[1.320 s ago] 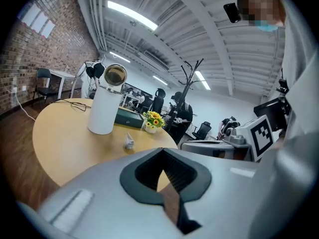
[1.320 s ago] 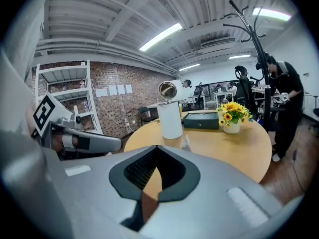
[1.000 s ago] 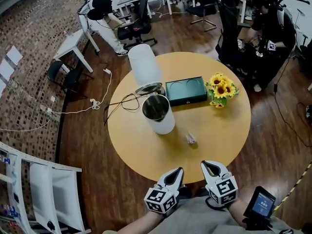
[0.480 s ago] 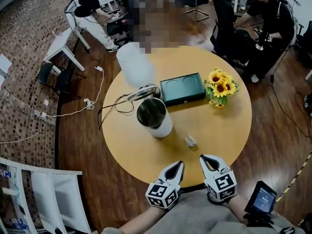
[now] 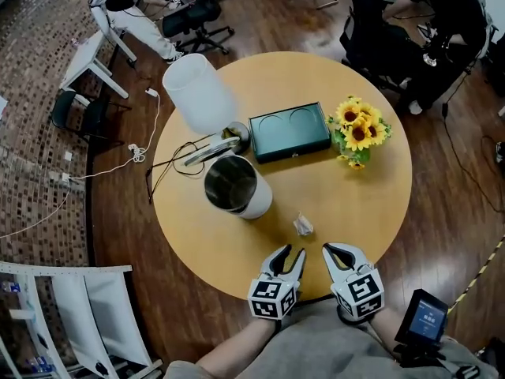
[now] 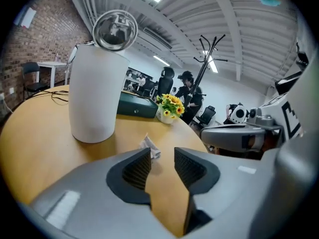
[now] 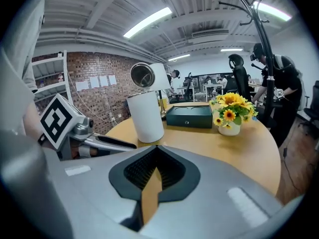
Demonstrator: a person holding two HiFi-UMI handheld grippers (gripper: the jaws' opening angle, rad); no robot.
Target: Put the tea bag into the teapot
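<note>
Lying near the round table's (image 5: 359, 200) near edge, a small crumpled tea bag (image 5: 303, 225) rests apart from the open white teapot (image 5: 237, 188). At that edge, the left gripper (image 5: 289, 253) has just been opening, its jaws narrowly parted and empty. The right gripper (image 5: 335, 249) is closed on nothing.

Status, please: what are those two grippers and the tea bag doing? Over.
Left gripper jaws just opening, nothing between them; right gripper shut, empty. Tea bag on table ahead. Teapot open, nothing blocking.
</note>
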